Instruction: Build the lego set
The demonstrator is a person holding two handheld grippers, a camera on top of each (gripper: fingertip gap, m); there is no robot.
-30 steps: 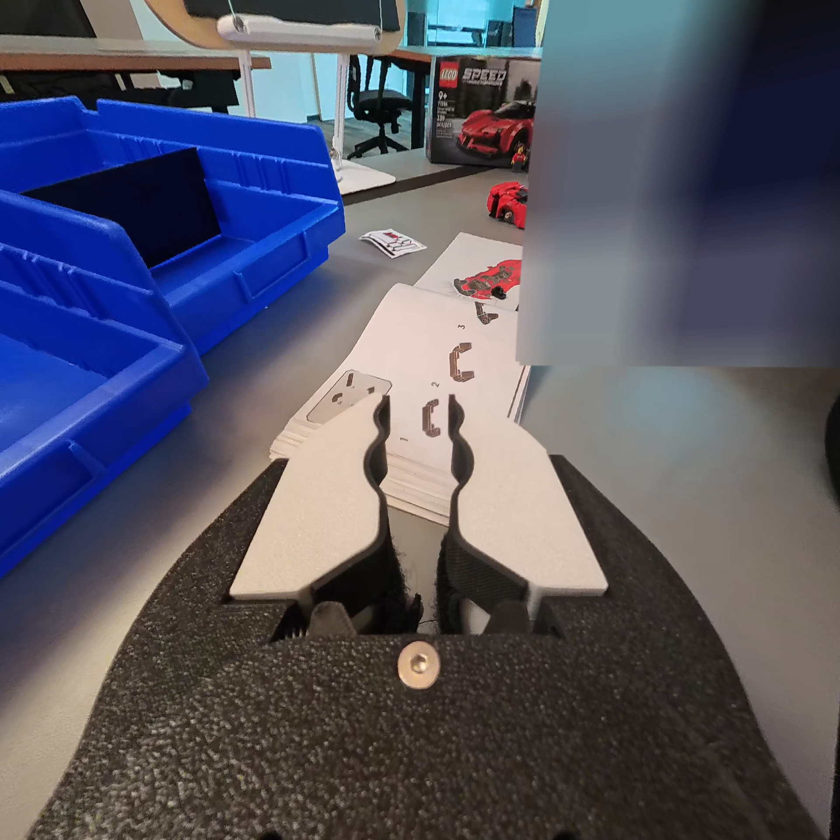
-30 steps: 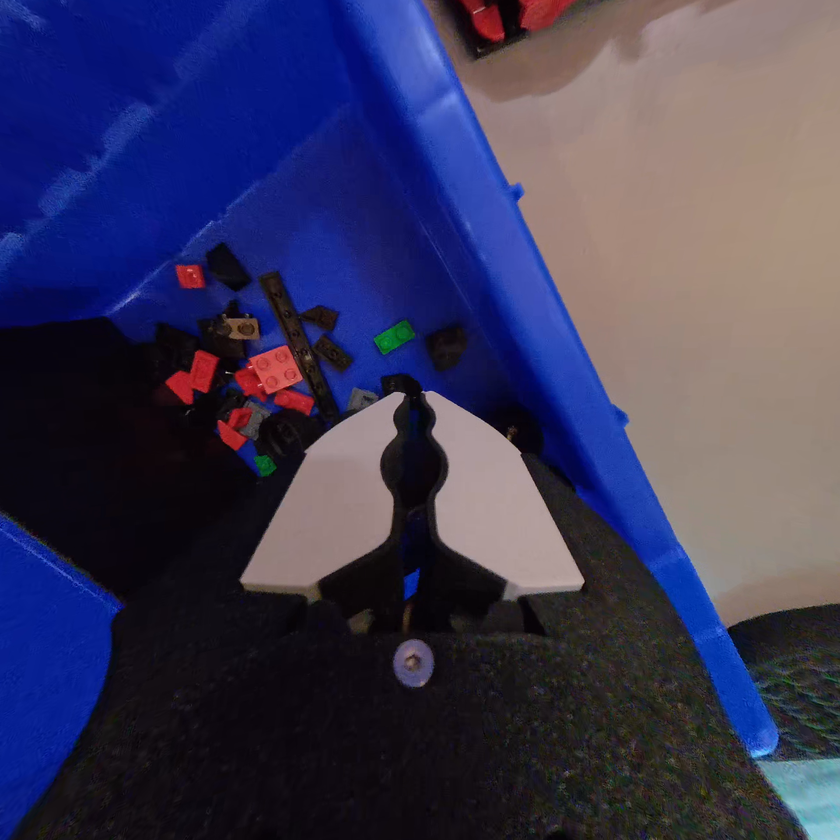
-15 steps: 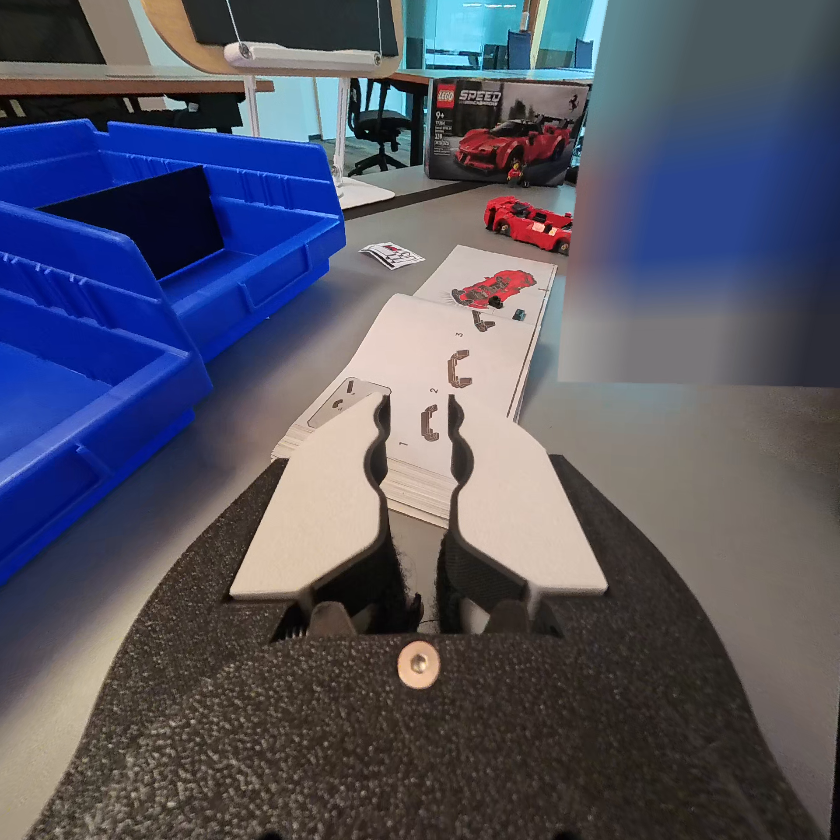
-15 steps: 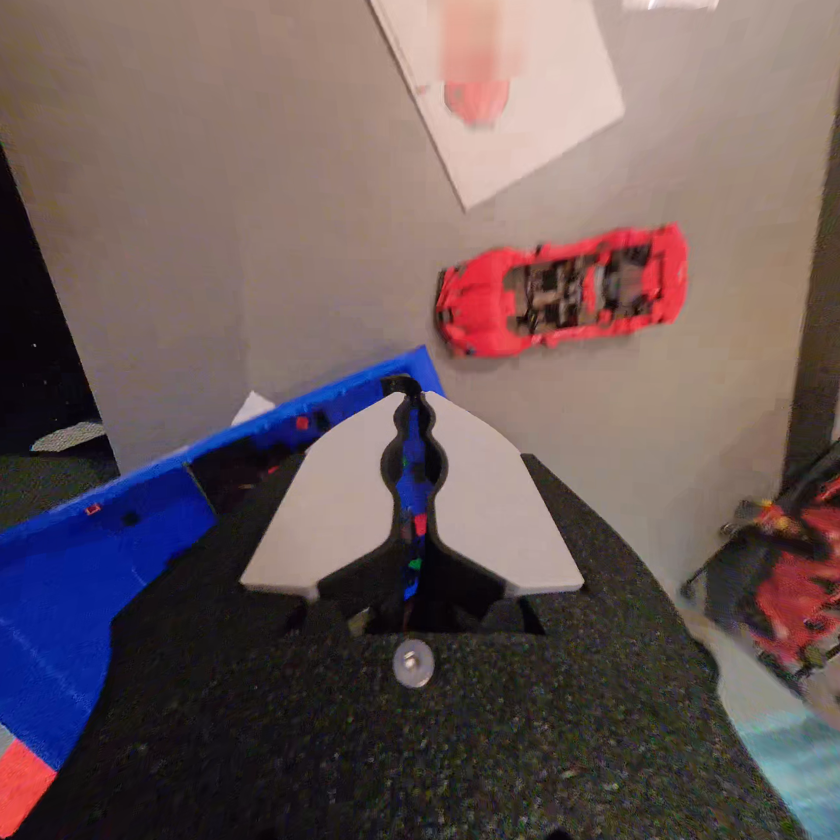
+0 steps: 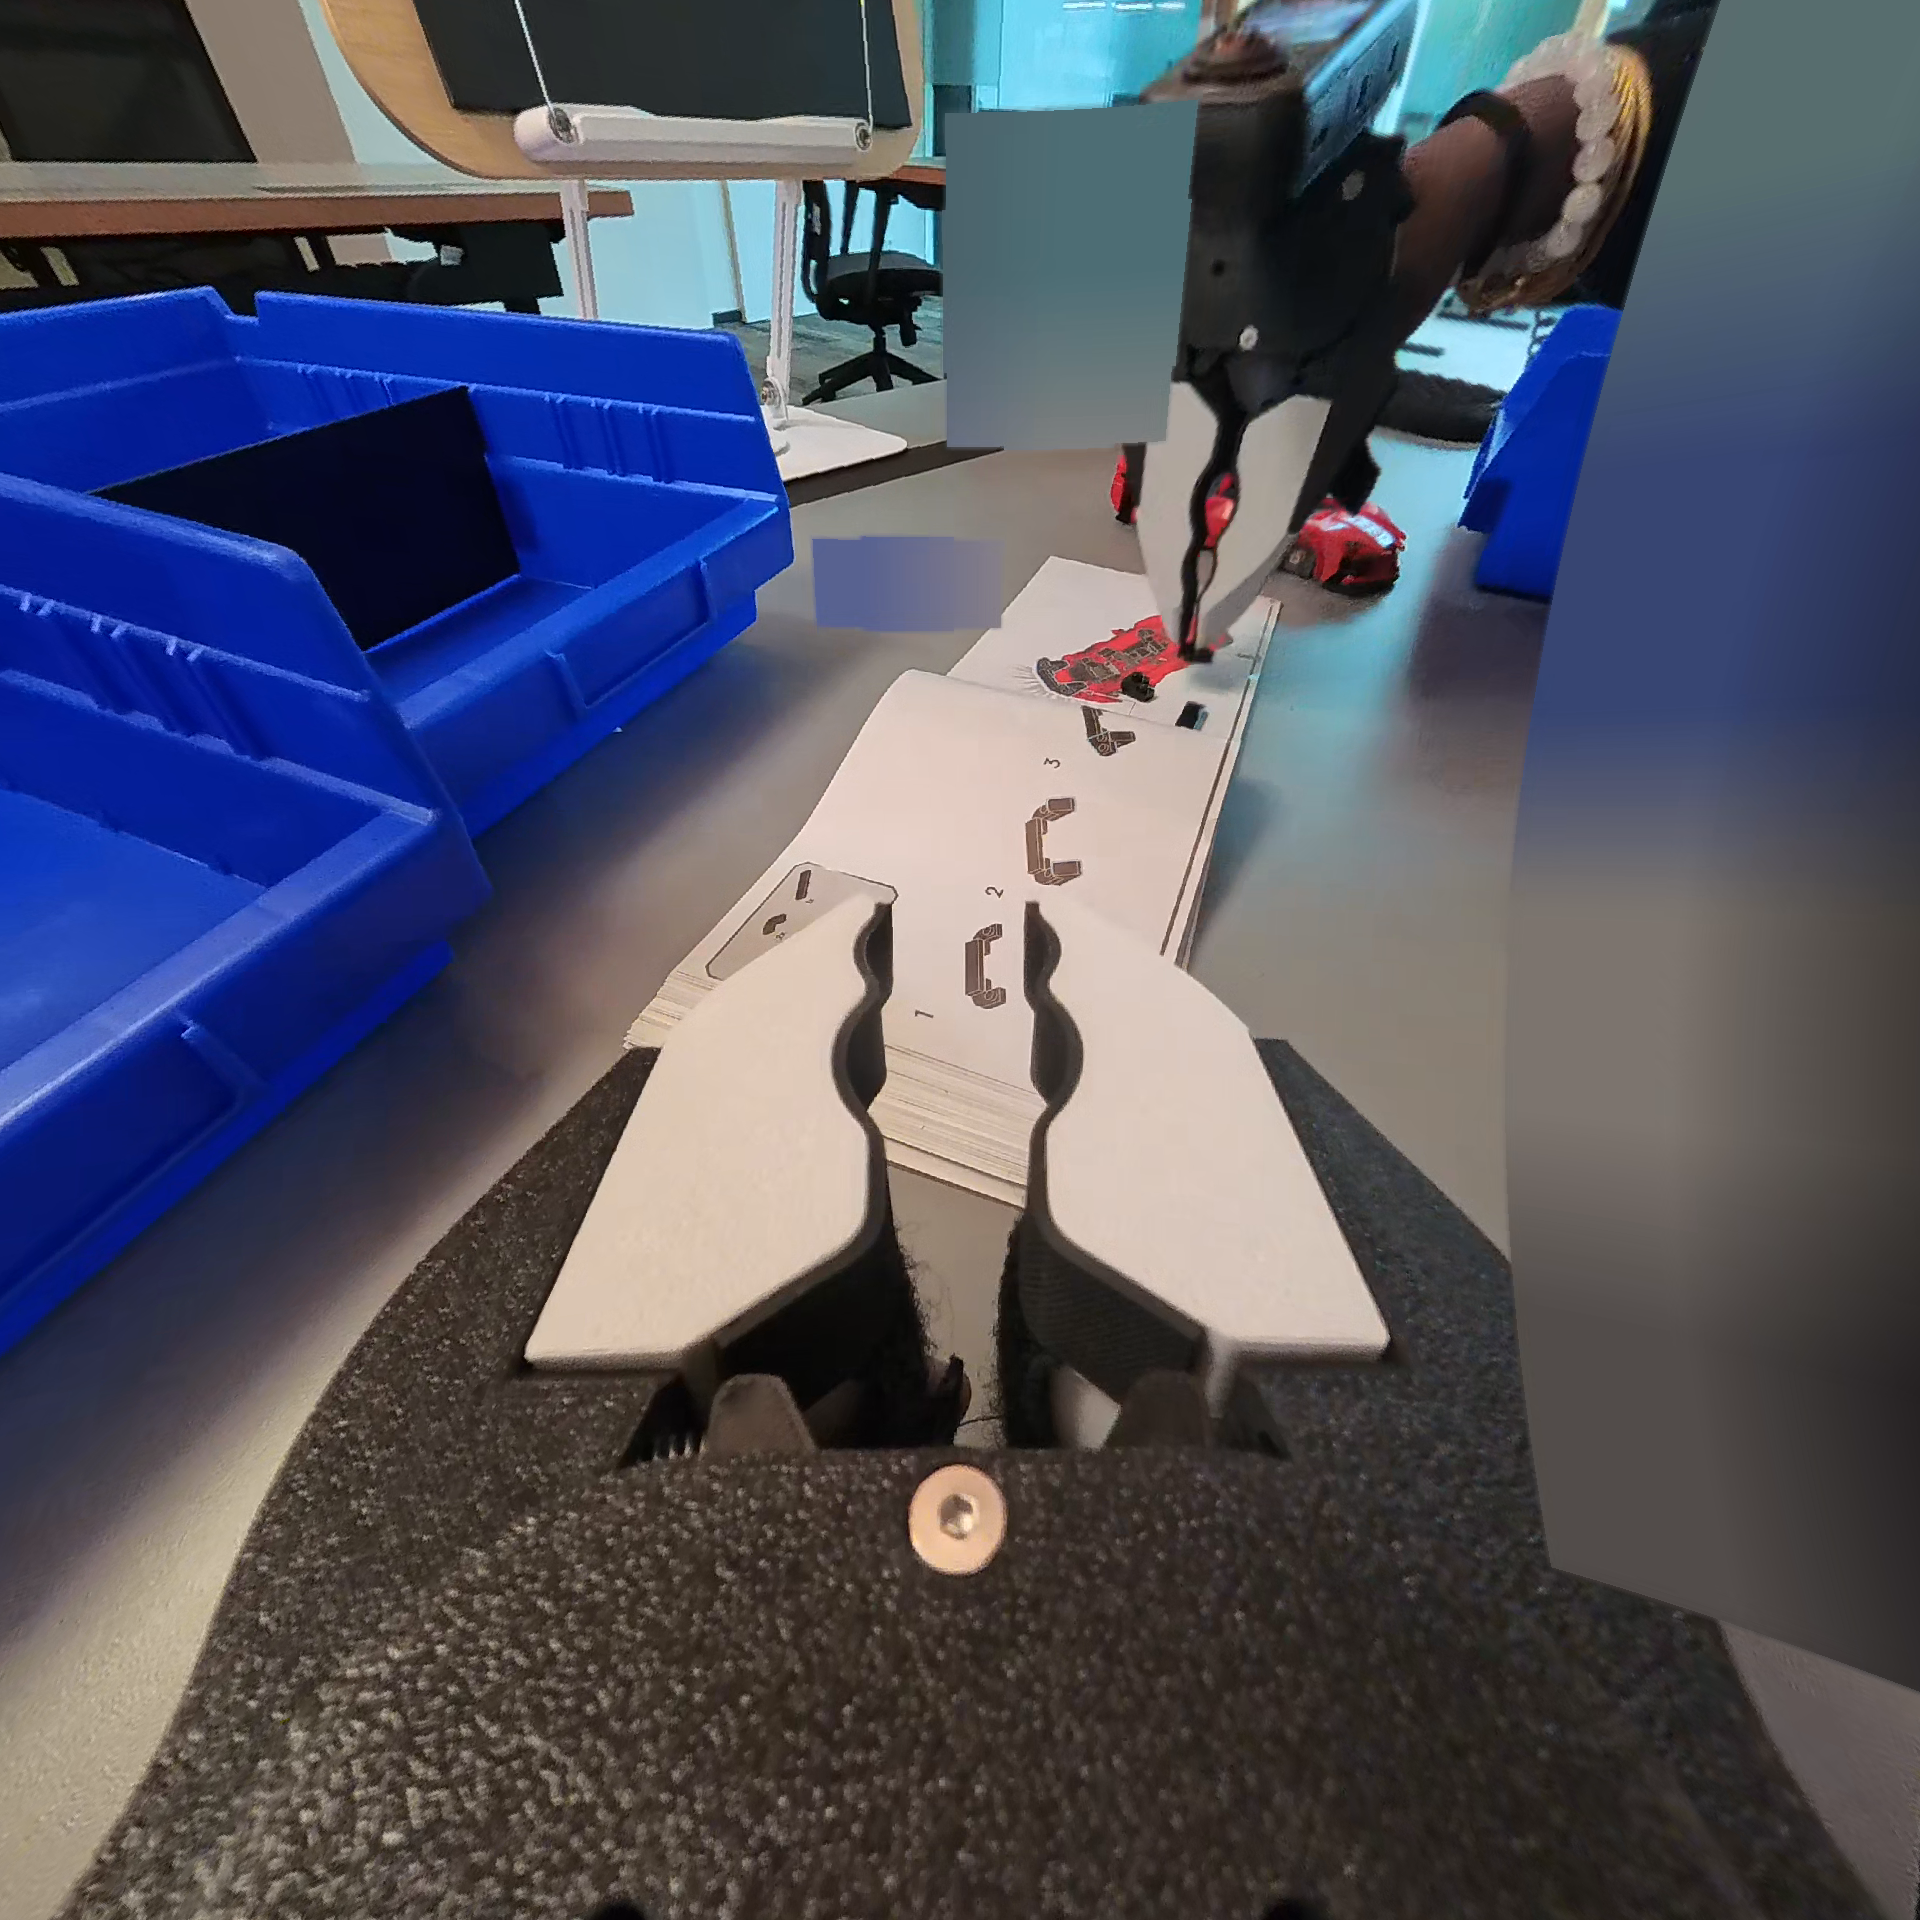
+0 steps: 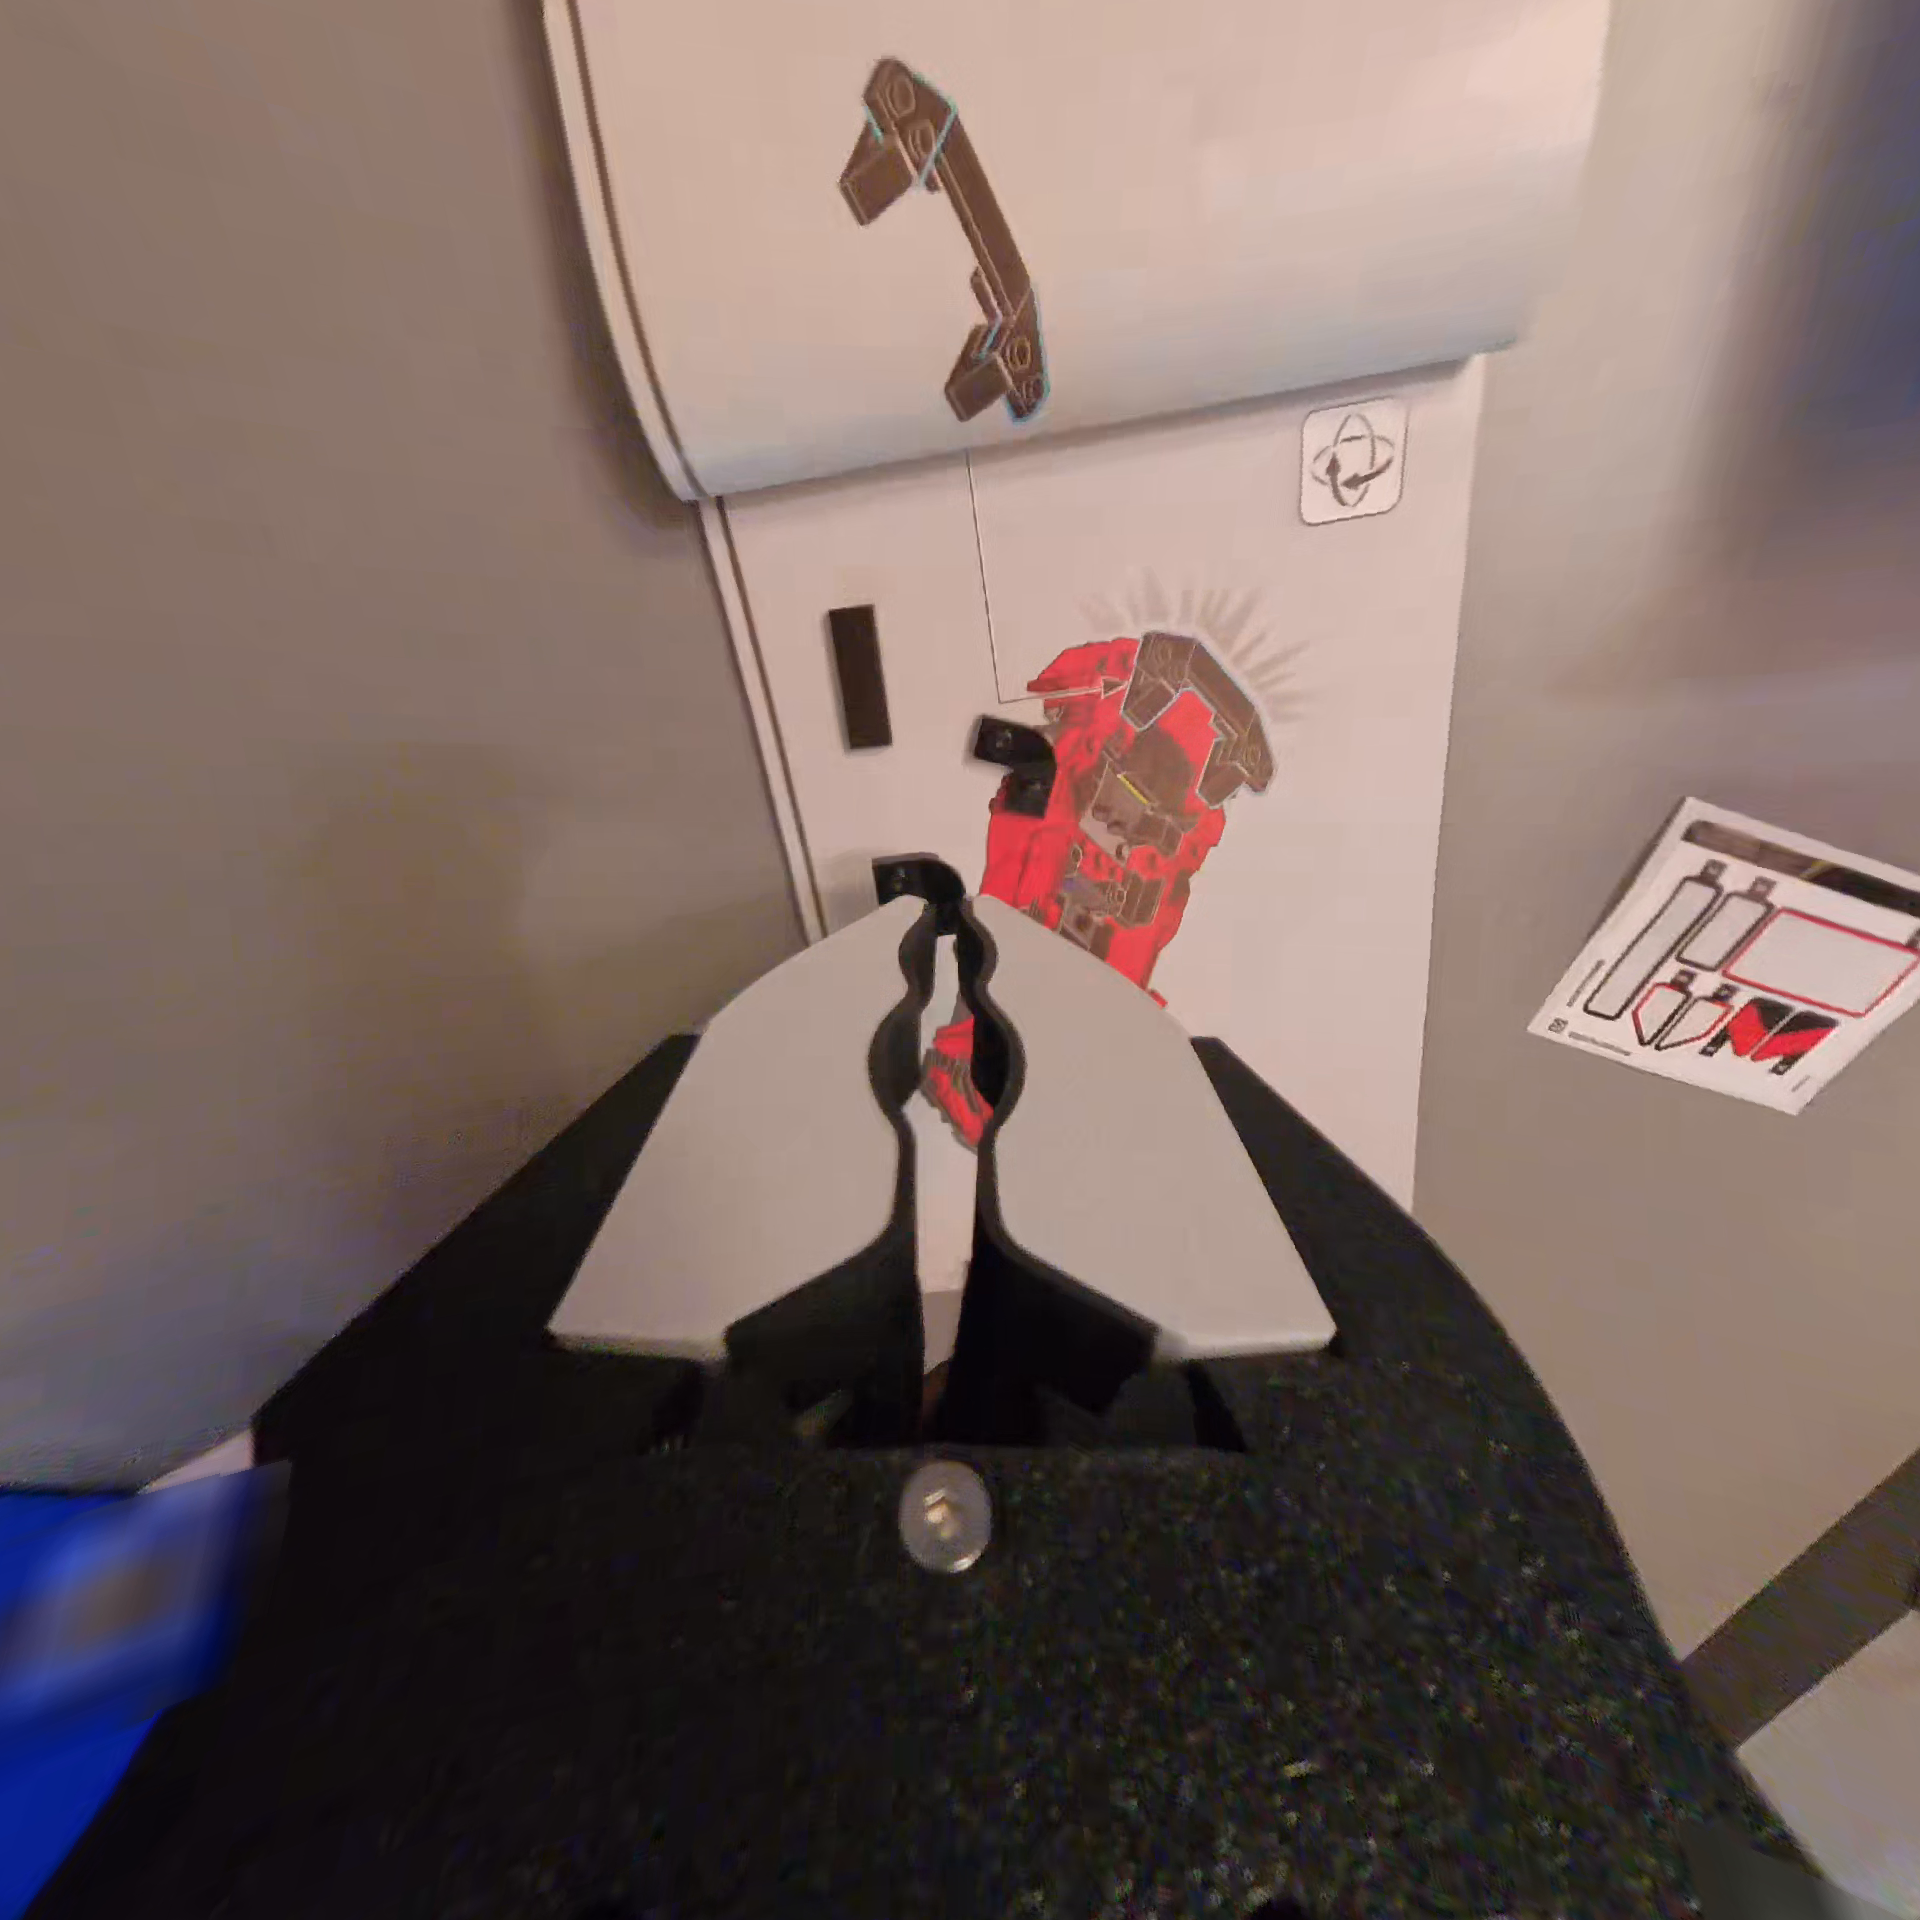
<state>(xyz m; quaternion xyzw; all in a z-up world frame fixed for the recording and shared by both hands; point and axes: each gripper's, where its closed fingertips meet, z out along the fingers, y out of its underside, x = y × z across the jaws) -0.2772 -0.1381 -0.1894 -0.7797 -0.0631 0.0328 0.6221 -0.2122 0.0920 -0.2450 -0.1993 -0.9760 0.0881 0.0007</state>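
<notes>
Two hand-held grippers in view over a grey tabletop [image 5: 1351,831]. Left gripper [image 5: 956,914]: grey fingers parted with a clear gap, nothing between them, held low at the near edge of the open white instruction booklet [image 5: 997,831]. Right gripper [image 6: 940,914]: fingers nearly together, pinching a small black lego piece [image 6: 920,883] at the tips; it points down at the far page of the booklet, above the printed red car diagram [image 6: 1101,831]. From the left wrist view the same gripper [image 5: 1195,639] shows tip-down over that page, whether touching the paper cannot be told. Two more small black lego pieces lie loose on that page: a flat narrow black plate [image 6: 860,677] and a small angled black piece [image 6: 1006,743], both just beside the diagram. Partly built red lego car [image 5: 1345,540] sits on the table past the booklet, behind the right gripper. White sticker sheet with red and black outlines [image 6: 1745,961] lies on the table beside the booklet. Stacked blue plastic storage bins [image 5: 312,675] stand left of the booklet; another blue bin [image 5: 1527,457] at far right.
</notes>
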